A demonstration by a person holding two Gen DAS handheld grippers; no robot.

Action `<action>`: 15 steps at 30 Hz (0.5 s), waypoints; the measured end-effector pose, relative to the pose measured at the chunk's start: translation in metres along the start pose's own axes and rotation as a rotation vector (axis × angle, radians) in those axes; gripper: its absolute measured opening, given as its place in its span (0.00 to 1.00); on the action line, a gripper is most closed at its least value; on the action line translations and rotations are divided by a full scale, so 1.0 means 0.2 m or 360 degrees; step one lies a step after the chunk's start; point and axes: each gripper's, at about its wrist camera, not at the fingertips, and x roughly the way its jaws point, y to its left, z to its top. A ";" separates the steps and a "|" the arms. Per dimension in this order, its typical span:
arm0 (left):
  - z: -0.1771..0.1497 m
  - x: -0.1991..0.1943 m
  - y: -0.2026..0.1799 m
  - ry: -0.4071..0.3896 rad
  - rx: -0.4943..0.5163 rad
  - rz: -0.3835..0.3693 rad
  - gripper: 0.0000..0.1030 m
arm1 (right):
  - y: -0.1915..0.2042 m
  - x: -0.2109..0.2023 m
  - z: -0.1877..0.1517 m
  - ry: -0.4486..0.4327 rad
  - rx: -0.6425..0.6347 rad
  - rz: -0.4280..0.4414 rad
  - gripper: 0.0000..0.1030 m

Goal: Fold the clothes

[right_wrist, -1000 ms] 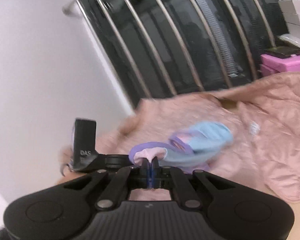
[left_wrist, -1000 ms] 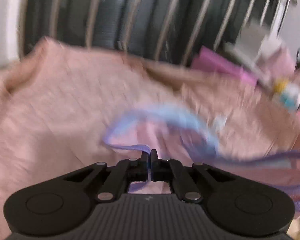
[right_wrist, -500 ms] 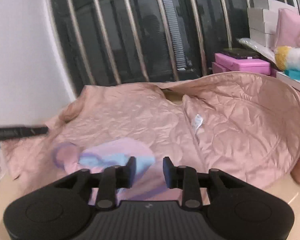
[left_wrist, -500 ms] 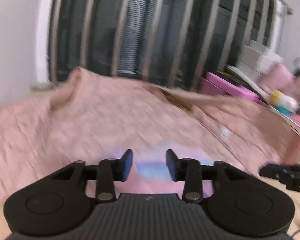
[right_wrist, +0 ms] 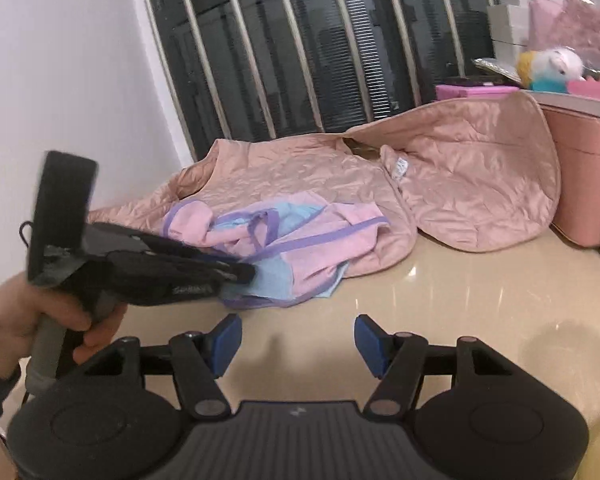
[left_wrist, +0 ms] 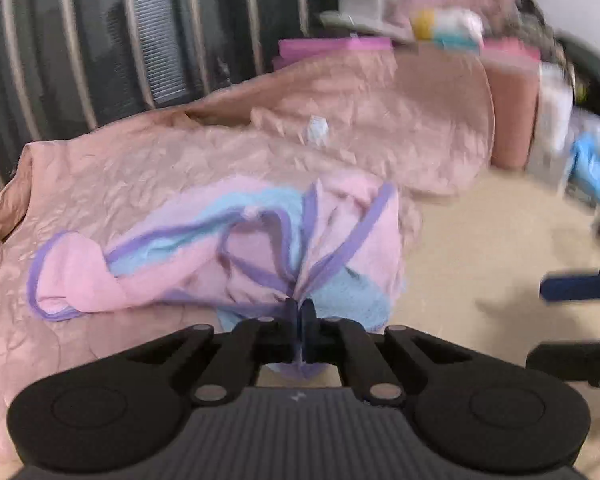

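The big shiny table is a pale cream colour, and lights gleam on its top. A puffy peach jacket lies spread out flat on it, close to the window bars. A small pink, blue and purple top lies partly on the jacket and partly on the bare table. At the right edge, a pink box stands on the table, just beside the jacket.
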 end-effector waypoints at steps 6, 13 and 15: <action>-0.08 -0.63 0.22 -0.0448 -0.0400 0.0197 0.01 | 0.05 -0.03 -0.03 -0.0045 -0.0008 0.0035 0.60; -0.19 -1.06 0.09 -0.0606 -0.0359 0.0327 0.01 | 0.28 -0.02 -0.08 -0.0068 -0.0123 0.0271 0.60; -0.22 -1.10 0.04 -0.0580 -0.0310 0.0367 0.01 | 0.35 -0.02 -0.11 -0.0064 -0.0171 0.0312 0.60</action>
